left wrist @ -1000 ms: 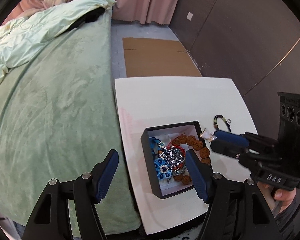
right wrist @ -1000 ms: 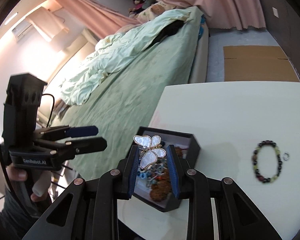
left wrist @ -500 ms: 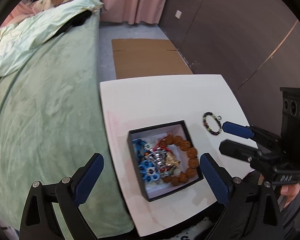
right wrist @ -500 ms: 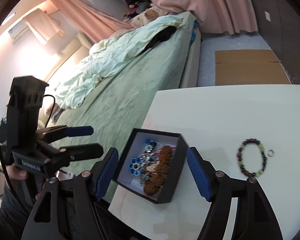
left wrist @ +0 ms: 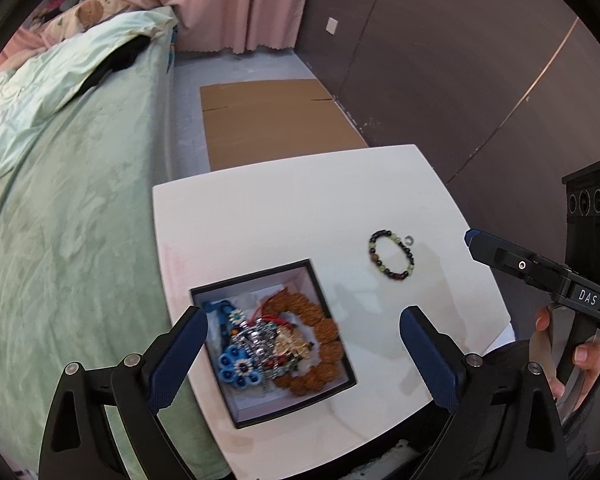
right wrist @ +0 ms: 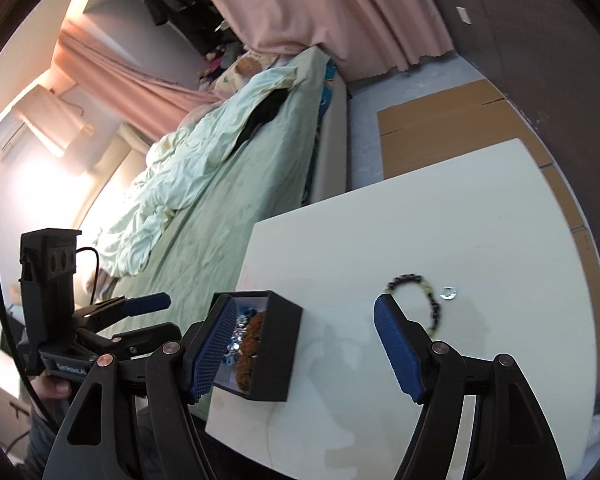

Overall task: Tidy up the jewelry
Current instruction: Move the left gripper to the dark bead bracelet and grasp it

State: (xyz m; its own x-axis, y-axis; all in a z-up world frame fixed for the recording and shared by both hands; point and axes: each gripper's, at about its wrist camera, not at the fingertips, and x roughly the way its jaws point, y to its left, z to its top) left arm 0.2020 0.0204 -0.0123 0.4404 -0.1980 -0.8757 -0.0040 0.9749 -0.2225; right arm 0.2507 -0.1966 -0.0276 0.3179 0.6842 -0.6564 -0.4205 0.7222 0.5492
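Observation:
A black box point(left wrist: 256, 400) stands near the front left of the white table point(left wrist: 280, 216), filled with brown beads, blue flower pieces and a silvery tangle. A pale gold butterfly piece point(left wrist: 294, 346) lies on top of the pile. My left gripper point(left wrist: 302, 332) hangs above the box, open and empty. A dark and green beaded bracelet point(left wrist: 392, 254) and a small ring point(left wrist: 410, 239) lie on the table to the right. My right gripper point(right wrist: 304, 336) is open with nothing between its fingers, between the box point(right wrist: 276, 352) and the bracelet point(right wrist: 408, 278). It also shows side-on as the right gripper point(left wrist: 474, 242).
A bed with a green cover point(left wrist: 72, 220) runs along the table's left edge. Flat cardboard point(left wrist: 276, 120) lies on the floor beyond the table. A dark wall point(left wrist: 460, 80) stands to the right. A hand point(left wrist: 580, 356) holds the right gripper's handle. My left gripper point(right wrist: 168, 315) shows at the left.
The right gripper opened and the butterfly piece left it and now lies in the box. The left jaws widened. Both grippers drew back from the box, the right one towards the bracelet.

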